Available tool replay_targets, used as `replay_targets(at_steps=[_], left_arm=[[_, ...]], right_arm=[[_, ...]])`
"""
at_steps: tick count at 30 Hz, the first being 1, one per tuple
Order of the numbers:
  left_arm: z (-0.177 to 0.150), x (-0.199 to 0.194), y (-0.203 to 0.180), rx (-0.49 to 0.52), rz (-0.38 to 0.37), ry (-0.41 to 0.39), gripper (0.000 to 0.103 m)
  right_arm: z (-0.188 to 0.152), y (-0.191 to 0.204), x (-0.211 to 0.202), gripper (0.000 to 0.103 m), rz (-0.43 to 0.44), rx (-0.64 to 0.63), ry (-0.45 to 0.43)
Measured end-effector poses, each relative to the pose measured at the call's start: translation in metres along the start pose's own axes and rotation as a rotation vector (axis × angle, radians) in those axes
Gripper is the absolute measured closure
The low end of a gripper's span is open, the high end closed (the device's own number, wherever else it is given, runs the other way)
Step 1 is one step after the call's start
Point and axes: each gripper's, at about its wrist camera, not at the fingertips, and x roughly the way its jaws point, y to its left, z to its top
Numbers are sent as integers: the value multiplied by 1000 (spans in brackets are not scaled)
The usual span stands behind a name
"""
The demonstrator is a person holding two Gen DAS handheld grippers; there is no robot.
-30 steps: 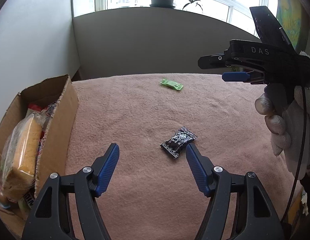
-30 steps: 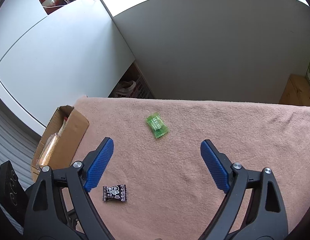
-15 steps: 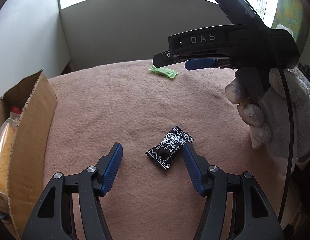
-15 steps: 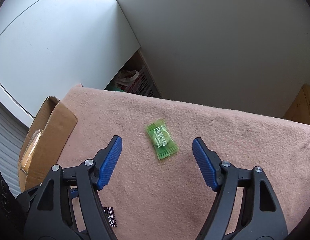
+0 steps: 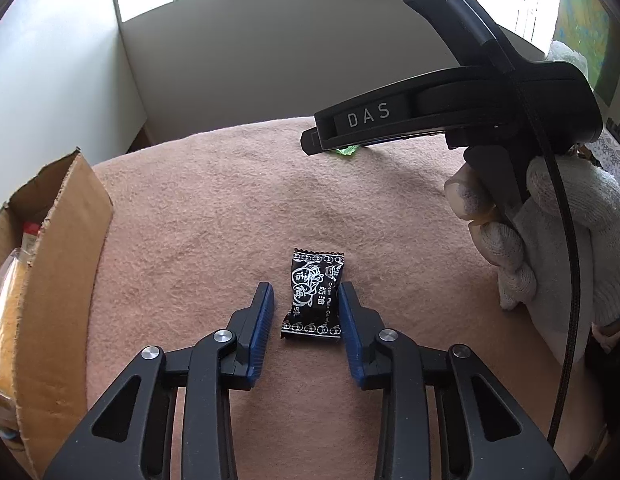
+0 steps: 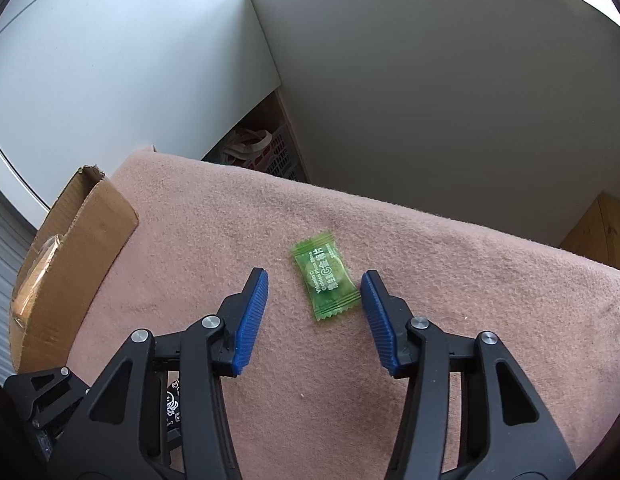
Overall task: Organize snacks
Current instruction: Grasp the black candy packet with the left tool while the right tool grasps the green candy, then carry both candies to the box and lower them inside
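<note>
A black plum candy packet (image 5: 313, 295) lies on the pink cloth between the blue pads of my left gripper (image 5: 306, 304). The jaws are partly closed around it, with a gap on the left and the right pad at its edge. A green candy packet (image 6: 325, 281) lies between the pads of my right gripper (image 6: 315, 287), which is open with gaps on both sides. In the left wrist view the right gripper's body (image 5: 450, 116) hides most of the green candy (image 5: 345, 151). The black candy shows a little under the right gripper (image 6: 172, 400).
An open cardboard box (image 5: 66, 248) with snack packs stands at the cloth's left edge; it also shows in the right wrist view (image 6: 82, 228). Grey walls rise behind the table. A pink basket (image 6: 266, 152) sits below the far edge. A gloved hand (image 5: 550, 232) holds the right gripper.
Both grippers moved forward and down over their candies. The left jaws narrowed around the black candy; the right jaws narrowed around the green one.
</note>
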Motion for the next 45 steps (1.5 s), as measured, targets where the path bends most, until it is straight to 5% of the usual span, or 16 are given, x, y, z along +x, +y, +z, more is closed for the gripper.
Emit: replay_targets(at_steps=[7,27,45], left_arm=[[-4,-8,10,-32,-3,1,78],[-6,-17,40,-81,-26,-4,79],[-14,-77,60,-134,-34,-145,79]], right_arm=[[-4,9,1,78,-56,-41,-7],[-9,3,-11,78,34,10,-43],[4,22,-58,78,82,5,-165]])
